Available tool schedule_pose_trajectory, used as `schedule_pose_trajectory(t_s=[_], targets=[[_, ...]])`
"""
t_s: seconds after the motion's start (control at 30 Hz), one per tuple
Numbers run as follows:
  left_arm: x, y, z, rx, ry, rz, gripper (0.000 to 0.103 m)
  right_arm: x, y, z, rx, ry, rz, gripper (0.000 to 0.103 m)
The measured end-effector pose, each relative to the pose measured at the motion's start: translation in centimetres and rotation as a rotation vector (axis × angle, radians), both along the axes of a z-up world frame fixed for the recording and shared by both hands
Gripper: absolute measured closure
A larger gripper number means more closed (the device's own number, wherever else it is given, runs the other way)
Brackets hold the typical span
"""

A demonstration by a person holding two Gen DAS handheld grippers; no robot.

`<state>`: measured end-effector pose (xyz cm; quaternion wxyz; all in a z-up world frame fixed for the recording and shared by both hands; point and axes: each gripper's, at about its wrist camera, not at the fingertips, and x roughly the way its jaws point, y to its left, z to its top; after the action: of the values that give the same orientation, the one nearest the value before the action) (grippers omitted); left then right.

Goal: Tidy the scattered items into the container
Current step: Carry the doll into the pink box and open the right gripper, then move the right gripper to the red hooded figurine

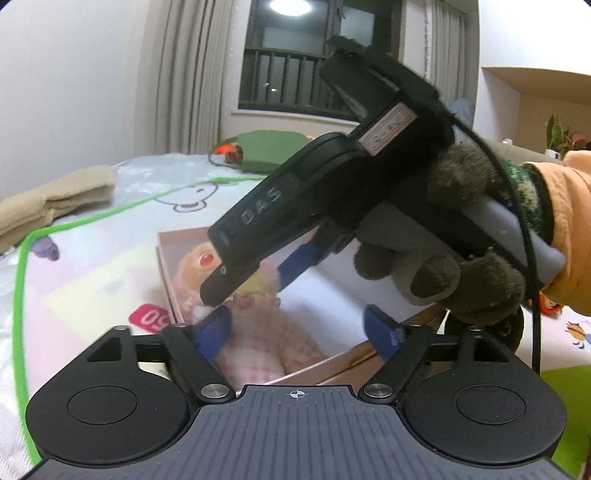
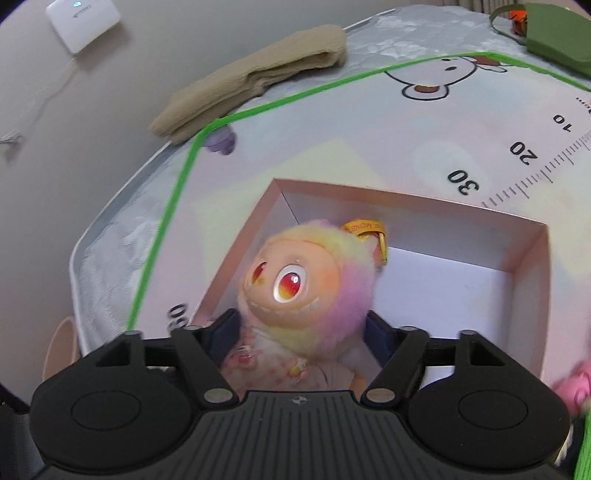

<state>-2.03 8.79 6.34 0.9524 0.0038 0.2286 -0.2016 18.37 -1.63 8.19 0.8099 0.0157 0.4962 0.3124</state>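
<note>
A plush doll [image 2: 306, 284] with pastel yellow-pink fur, red eyes and a pink checked dress lies in the open pink box [image 2: 528, 266] with a white inside. My right gripper [image 2: 303, 330] straddles the doll's neck from above. Its blue fingers [image 2: 227, 326] stand apart on either side and do not squeeze it. In the left wrist view my left gripper [image 1: 299, 330] is open around the doll's dress [image 1: 258, 343]; the right-hand pad is well clear of it. A gloved hand [image 1: 461, 273] holds the right gripper [image 1: 251, 284] over the box [image 1: 164, 266] and hides most of the doll's head.
A folded beige cloth [image 2: 258, 81] lies at the table's left edge, and a green pouch [image 2: 554, 37] at the far corner. Something pink and fluffy [image 2: 570, 391] sits just right of the box. The cartoon mat [image 2: 369, 140] has a green border. A white device [image 2: 83, 22] lies on the floor.
</note>
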Motion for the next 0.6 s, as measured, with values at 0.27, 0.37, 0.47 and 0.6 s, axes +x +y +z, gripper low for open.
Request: schedule_pose_trajectory(t_s=[0.27,0.37,0.47,0.6], targets=[[-2.7,-2.5,2.3,-0.053,-0.032,-0.050,0.005,-8.3,-10.5,8.5,-0.014,-0.373,-0.252,0.000],[-3.6,-5.0,1.7,-0.041,-0.007,-0.107,0.004,-13.0,-15.1,8.3,-0.084,-0.465,-0.361,0.000],[-4.5,-7.6,0.6,-0.012,0.027,-0.141,0.004,-16.8,-18.8,6.5,-0.164,-0.504,-0.456,0.000],[-5.6,-10.2,-0.9,0.048,0.064,-0.142,0.004,-20.4,-21.5,3.3,-0.258,-0.539,-0.534,0.000]])
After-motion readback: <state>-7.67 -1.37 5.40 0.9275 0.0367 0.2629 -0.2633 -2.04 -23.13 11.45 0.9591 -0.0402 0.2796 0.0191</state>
